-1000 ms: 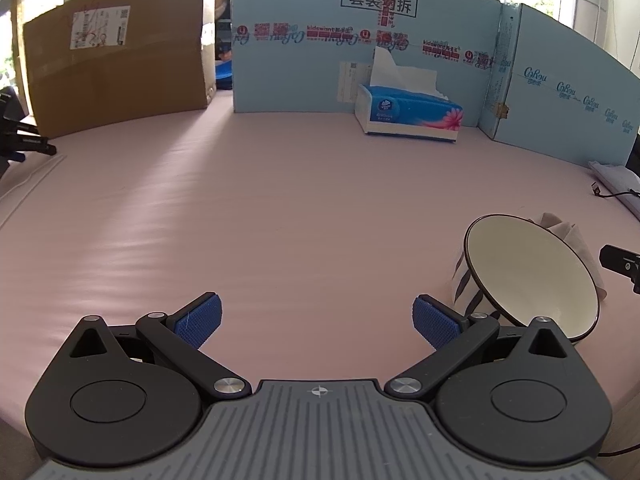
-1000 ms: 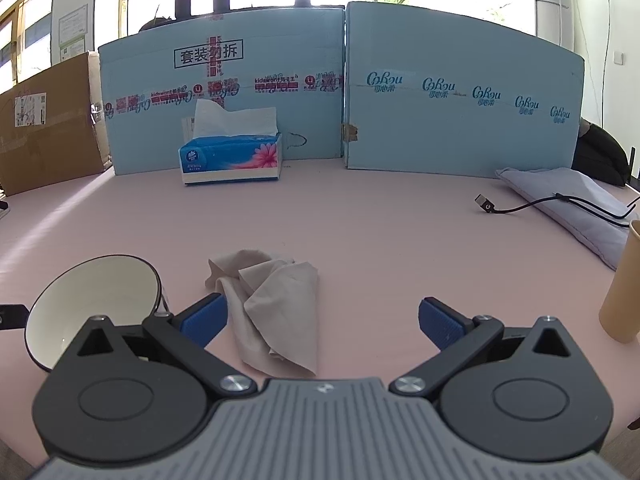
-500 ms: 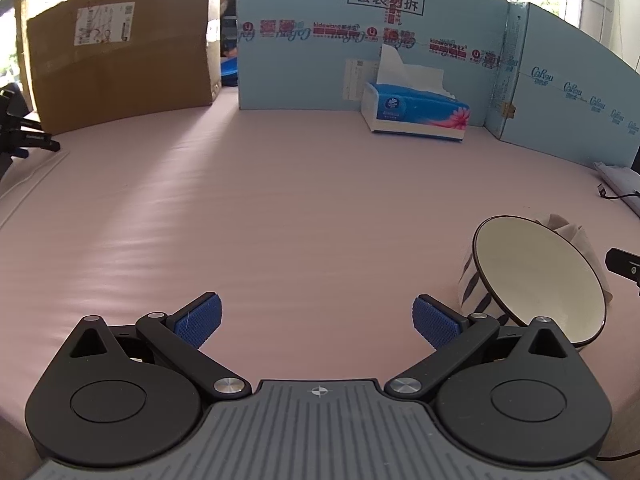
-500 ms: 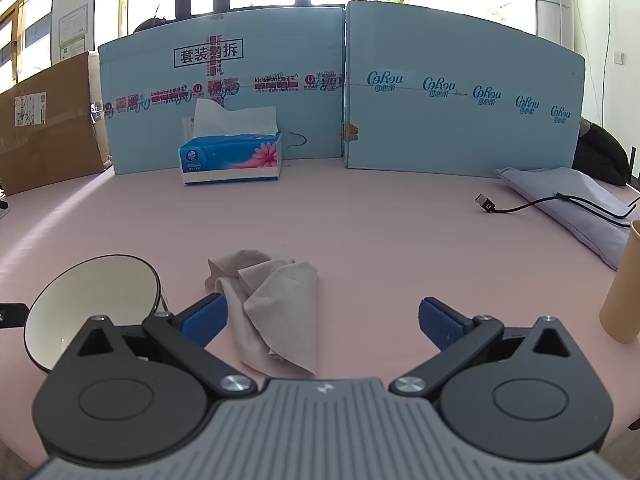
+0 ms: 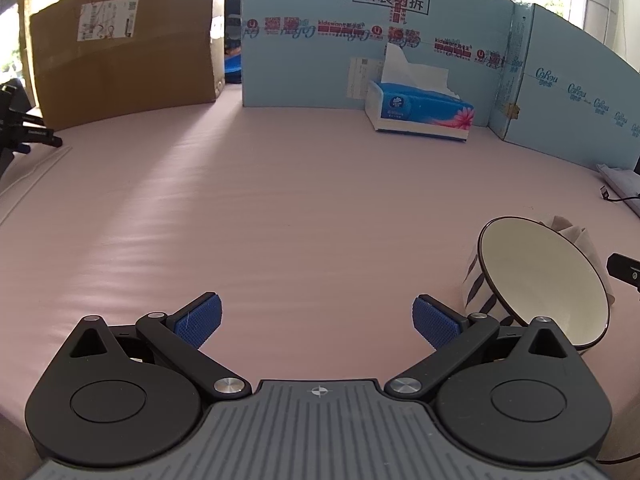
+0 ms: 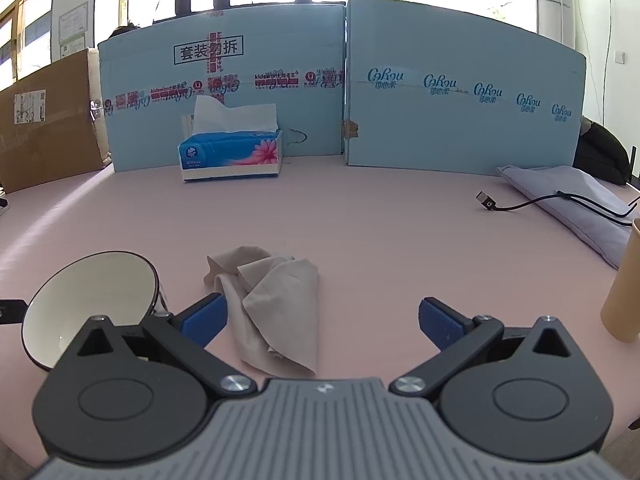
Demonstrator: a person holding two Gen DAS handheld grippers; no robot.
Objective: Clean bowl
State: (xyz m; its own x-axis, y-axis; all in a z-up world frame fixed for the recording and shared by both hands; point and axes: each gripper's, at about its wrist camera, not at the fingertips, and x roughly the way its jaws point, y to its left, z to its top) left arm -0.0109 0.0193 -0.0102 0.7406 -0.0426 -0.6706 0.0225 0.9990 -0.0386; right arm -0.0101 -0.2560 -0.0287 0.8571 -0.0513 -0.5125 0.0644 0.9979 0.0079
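A white bowl with a dark rim and striped outside stands on the pink table, just right of my left gripper, which is open and empty. The bowl also shows at the lower left of the right wrist view. A crumpled beige cloth lies right of the bowl, between the fingers of my right gripper, nearer its left finger. The right gripper is open and empty. A corner of the cloth shows behind the bowl in the left wrist view.
A blue tissue box stands at the back against blue cardboard panels. A brown cardboard box stands at the back left. A grey pouch with a USB cable and a tan paper cup are at the right.
The left wrist view has shifted slightly; the bowl sits a little further right and lower in it. The right gripper has not visibly moved. Both grippers stay open.
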